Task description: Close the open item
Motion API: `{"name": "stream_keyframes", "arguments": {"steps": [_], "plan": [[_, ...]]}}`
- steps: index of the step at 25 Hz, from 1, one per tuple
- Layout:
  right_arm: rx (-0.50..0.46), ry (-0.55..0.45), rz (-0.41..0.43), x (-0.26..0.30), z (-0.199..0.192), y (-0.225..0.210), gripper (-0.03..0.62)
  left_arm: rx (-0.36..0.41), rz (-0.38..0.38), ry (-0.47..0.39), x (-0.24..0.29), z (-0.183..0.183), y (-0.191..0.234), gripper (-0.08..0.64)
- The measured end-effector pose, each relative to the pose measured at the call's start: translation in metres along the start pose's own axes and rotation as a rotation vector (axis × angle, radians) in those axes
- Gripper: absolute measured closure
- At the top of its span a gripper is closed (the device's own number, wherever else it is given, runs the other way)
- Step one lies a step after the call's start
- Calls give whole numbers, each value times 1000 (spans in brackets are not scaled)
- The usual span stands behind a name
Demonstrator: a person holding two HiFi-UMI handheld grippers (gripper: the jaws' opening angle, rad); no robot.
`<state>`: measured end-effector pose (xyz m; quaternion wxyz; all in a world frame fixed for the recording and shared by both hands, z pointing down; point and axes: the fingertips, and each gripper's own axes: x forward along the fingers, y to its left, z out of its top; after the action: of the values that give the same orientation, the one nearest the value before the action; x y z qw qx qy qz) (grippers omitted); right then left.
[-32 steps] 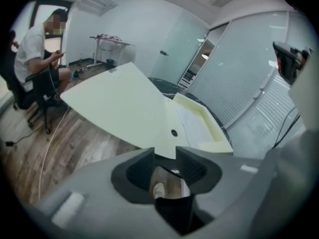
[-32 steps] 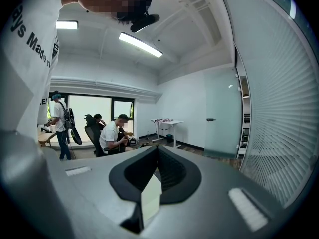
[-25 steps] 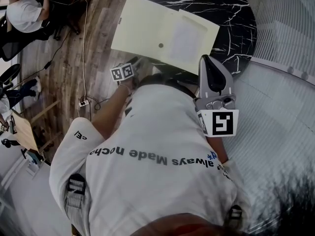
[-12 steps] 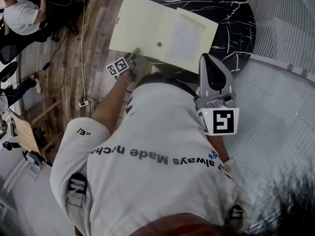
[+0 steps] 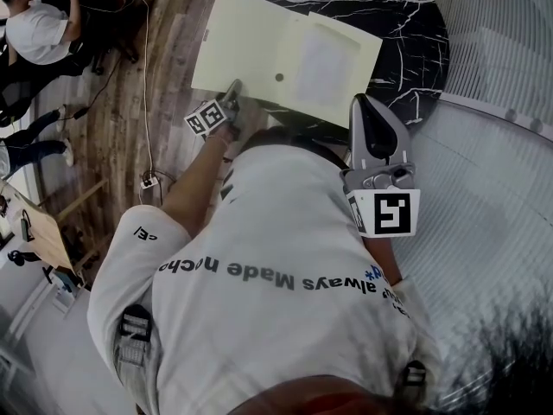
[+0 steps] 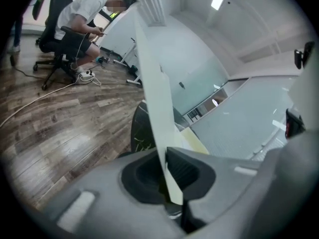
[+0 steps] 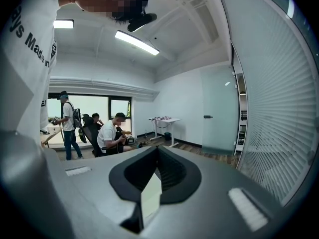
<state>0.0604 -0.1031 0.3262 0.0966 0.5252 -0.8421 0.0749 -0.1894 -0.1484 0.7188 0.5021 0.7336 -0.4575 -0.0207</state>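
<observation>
An open pale-yellow folder lies spread on the round black marble table, its left half overhanging the table's edge. My left gripper is at the folder's near edge with its jaws closing. In the left gripper view the thin folder cover stands edge-on between the pads, pinched at the left gripper. My right gripper is held in the air in front of the person's chest, short of the table, away from the folder. In the right gripper view the right gripper has its jaw tips together.
A person sits on an office chair at the far left, beside a cable and a power strip on the wooden floor. White blinds run along the right side. Other people sit by a window.
My left gripper moved forward from below the folder onto its near edge and closed on the cover. The right gripper stayed where it was.
</observation>
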Motion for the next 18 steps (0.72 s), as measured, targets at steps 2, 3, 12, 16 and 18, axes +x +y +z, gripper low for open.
{"name": "stream_keyframes", "arguments": {"steps": [2,3,12,16,18], "plan": [[4,1,-3,-1,-2,-2,591,43,5,6,0,1,-9,541],[6,1,-3,-1,-3,-3,591,67,9,10,0,2,-13,544],[15,-3,1,-4,-7,-5,591,387,71,84,-1,-4,-58,535],[14,-2,1,-6,-5,-4,591,548,104,120,-3,-9,-79,532],[14,-4,1,-7,-5,-4,591,633,119,141,-2,-12,-88,529]]}}
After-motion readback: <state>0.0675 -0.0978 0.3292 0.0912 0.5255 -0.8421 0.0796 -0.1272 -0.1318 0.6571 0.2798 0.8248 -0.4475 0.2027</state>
